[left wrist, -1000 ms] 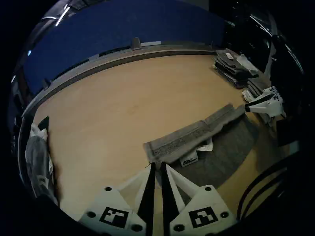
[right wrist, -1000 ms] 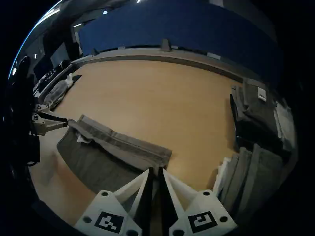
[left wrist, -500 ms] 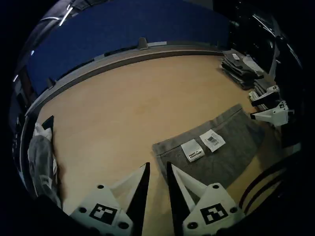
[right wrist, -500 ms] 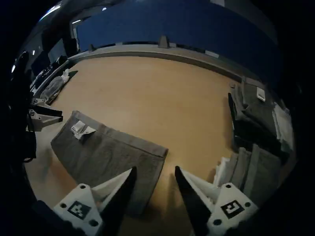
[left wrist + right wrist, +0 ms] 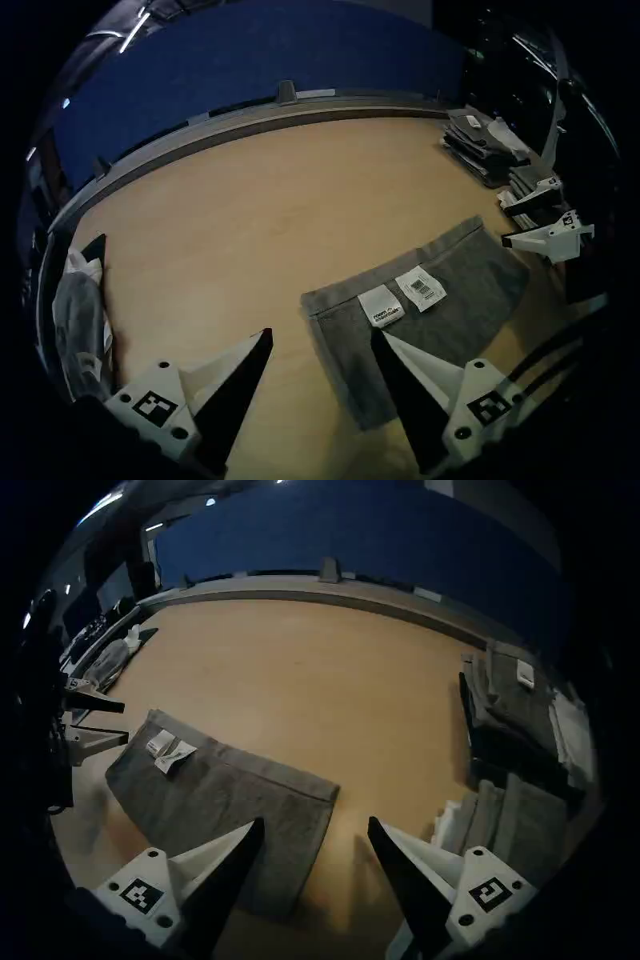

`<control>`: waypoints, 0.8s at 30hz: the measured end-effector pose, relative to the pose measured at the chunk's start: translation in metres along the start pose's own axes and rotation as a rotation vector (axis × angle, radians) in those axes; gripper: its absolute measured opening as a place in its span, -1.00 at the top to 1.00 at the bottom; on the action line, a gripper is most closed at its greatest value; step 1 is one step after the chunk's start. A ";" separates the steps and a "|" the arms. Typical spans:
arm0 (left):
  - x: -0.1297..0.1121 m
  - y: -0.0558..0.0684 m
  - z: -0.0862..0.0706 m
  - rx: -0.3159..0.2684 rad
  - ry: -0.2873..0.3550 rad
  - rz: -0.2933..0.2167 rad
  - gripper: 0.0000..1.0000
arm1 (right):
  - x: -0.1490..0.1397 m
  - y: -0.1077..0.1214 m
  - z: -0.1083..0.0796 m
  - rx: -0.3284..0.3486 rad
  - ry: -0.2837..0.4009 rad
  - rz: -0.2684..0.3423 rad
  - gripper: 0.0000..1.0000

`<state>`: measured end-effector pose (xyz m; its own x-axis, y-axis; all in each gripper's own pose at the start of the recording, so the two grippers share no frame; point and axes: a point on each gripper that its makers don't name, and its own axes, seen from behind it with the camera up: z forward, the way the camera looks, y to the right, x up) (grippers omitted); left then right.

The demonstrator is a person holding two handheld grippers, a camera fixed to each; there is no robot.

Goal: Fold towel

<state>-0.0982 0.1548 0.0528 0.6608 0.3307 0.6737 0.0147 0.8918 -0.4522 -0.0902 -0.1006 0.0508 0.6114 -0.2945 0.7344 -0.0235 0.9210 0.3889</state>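
A grey towel (image 5: 424, 308) lies flat on the wooden table (image 5: 264, 208), with two white labels (image 5: 400, 294) near its far edge. My left gripper (image 5: 320, 352) stands open just above the towel's left corner, nothing between its fingers. In the left gripper view my right gripper (image 5: 524, 220) hovers open by the towel's right end. In the right gripper view the same towel (image 5: 224, 796) spreads out with its labels (image 5: 166, 748) at the left. My right gripper (image 5: 314, 840) is open over its near right corner. At the far left my left gripper (image 5: 100, 718) is open.
Stacks of folded towels (image 5: 520, 728) sit at the right of the table, also far right (image 5: 484, 144) in the left gripper view. A pale bundle of cloth (image 5: 80, 320) lies at the table's left edge. A blue partition (image 5: 256, 64) runs behind the table.
Both grippers let go of the towel's lifted edge, which dropped flat with the labels on top. Both then opened wider and drew back a little.
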 end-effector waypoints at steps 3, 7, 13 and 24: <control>-0.001 0.001 -0.002 -0.002 0.002 -0.005 -0.85 | -0.002 -0.001 -0.001 0.001 -0.001 0.001 -1.00; -0.002 0.001 -0.005 -0.001 0.005 -0.009 -0.87 | -0.004 -0.004 -0.003 0.005 -0.002 0.001 -1.00; -0.008 0.002 -0.016 0.005 0.009 -0.011 -0.89 | -0.013 -0.008 -0.009 0.010 -0.009 -0.006 -1.00; -0.045 0.008 -0.045 0.015 -0.005 -0.043 -0.90 | -0.045 -0.017 -0.023 0.021 -0.038 -0.012 -1.00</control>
<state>-0.0938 0.1335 -0.0072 0.6558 0.2939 0.6953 0.0313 0.9097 -0.4141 -0.0989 -0.0969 -0.0015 0.5816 -0.3155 0.7498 -0.0332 0.9118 0.4094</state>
